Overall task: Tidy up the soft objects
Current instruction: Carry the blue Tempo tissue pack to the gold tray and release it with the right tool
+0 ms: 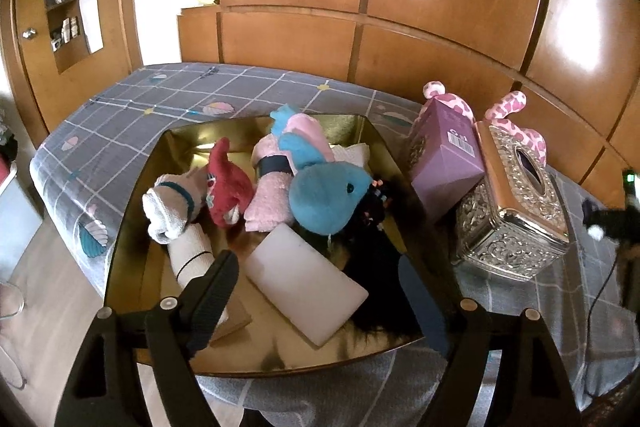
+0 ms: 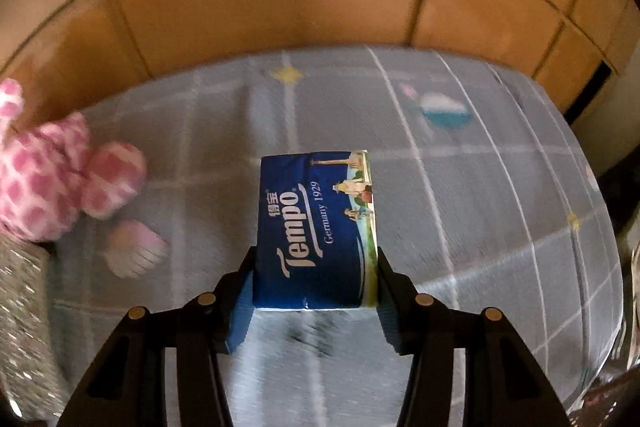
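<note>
Right gripper (image 2: 316, 291): my two fingers are clamped on one blue Tempo tissue pack (image 2: 316, 227), one finger on each long side, the pack held flat above the grey checked bedcover (image 2: 480, 187). Printed face up, lettering running away from me toward 12 o'clock.

Left gripper (image 1: 316, 291): fingers spread wide apart, holding nothing, poised over the near end of one gold tray (image 1: 160, 155).

Tray contents, counted in the left wrist view:
- 1 blue plush toy (image 1: 324, 195), centre, lying partly on the pink towel.
- 1 rolled pink towel (image 1: 272, 187) with a dark band, just at 9 o'clock of the blue plush.
- 1 red plush toy (image 1: 228, 179), at 9 o'clock of the towel, touching it.
- 2 white rolled cloths: one with teal trim (image 1: 172, 207) at the tray's 9 o'clock side, one plain roll (image 1: 192, 255) just at 6 o'clock of it.
- 1 flat white pad (image 1: 304, 287), near edge, at 6 o'clock of the blue plush.
- 1 dark furry item (image 1: 376, 247), at 3 o'clock of the pad; cannot tell what it is.

Outside the tray, at its 3 o'clock: 1 purple box (image 1: 448, 163), 1 silver embossed tissue box (image 1: 516, 203) touching it, and 1 pink spotted plush (image 1: 516, 123) behind both. The right wrist view shows this plush at 9 o'clock of the held pack, well apart.
</note>
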{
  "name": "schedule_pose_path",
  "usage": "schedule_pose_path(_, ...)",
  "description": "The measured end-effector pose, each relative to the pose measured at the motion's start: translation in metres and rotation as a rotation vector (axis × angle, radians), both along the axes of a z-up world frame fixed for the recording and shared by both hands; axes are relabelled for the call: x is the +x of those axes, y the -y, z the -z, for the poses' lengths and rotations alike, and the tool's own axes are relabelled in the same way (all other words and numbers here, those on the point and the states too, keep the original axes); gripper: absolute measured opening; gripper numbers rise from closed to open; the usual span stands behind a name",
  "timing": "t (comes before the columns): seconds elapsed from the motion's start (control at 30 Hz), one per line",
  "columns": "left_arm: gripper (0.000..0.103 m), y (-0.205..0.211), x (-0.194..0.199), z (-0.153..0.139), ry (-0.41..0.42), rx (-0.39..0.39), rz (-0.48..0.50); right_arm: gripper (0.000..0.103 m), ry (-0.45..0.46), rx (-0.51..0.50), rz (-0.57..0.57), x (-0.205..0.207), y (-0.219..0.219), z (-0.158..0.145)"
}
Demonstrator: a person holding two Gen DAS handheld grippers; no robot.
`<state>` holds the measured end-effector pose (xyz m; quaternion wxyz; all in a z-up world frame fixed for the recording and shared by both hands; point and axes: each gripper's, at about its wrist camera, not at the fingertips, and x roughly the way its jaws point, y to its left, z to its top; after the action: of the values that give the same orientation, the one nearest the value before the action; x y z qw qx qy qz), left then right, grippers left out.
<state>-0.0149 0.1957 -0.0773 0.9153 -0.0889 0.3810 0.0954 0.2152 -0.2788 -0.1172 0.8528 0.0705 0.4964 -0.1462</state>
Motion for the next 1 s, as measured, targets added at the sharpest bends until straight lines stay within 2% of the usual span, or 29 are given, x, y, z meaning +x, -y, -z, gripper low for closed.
schedule_pose_path(0.37, 0.083, -0.006, -0.001, 0.002, 0.004, -0.021, -0.006, 0.052, 0.186, 0.016, -0.160, 0.051, -0.088, -0.096)
schedule_pose_path(0.6, 0.083, -0.013, -0.003, 0.002, 0.003, -0.026, -0.021, 0.052, 0.278, 0.036, -0.327, 0.072, -0.168, -0.133)
schedule_pose_path(0.8, 0.083, -0.024, -0.010, -0.004, 0.022, -0.021, -0.056, 0.052, 0.331, 0.126, -0.596, 0.062, -0.257, -0.141)
schedule_pose_path(1.0, 0.083, -0.039, -0.018, -0.008, 0.033, -0.013, -0.108, 0.052, 0.266, 0.151, -0.874, 0.028, -0.341, -0.115)
